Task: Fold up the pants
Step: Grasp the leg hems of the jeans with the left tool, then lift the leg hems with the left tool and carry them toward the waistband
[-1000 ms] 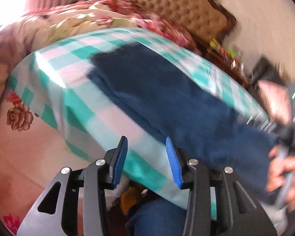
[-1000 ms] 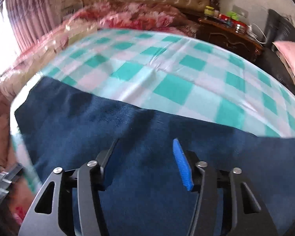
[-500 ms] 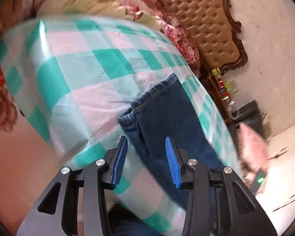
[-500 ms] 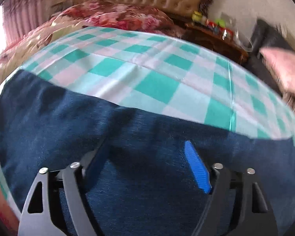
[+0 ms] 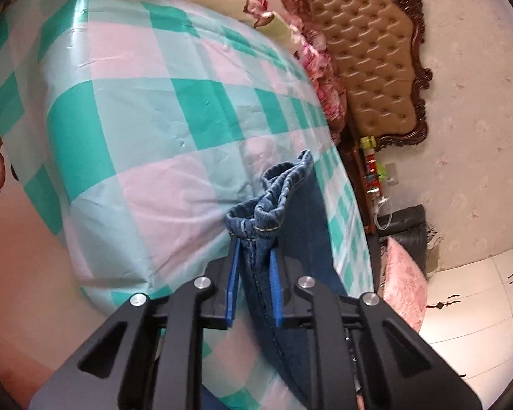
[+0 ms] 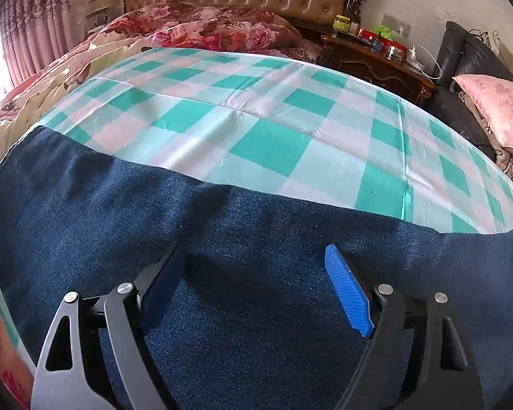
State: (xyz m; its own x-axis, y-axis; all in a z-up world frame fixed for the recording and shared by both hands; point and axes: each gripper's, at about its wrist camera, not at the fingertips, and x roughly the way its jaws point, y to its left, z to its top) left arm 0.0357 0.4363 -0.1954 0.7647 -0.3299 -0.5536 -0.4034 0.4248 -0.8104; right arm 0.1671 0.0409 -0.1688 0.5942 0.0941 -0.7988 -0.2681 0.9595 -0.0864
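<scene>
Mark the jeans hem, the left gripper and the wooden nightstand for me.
jeans hem (image 5: 272, 201): left wrist view, on the bunched, stitched cuff above the pads.
left gripper (image 5: 253, 256): left wrist view, midway between fingertips, shut on denim.
wooden nightstand (image 6: 376, 65): right wrist view, on its carved dark front.

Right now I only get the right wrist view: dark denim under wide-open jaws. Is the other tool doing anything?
Observer: Yes. The left gripper has its jaws shut on the pants at a hemmed end of the denim.
Operator: Is that end lying flat?
Observer: No. It is bunched and stands up beyond the blue pads over the checked cover.
Operator: And my side?
Observer: The right gripper is open over the flat denim and grips nothing. Whether it touches the cloth, I cannot tell.
</scene>
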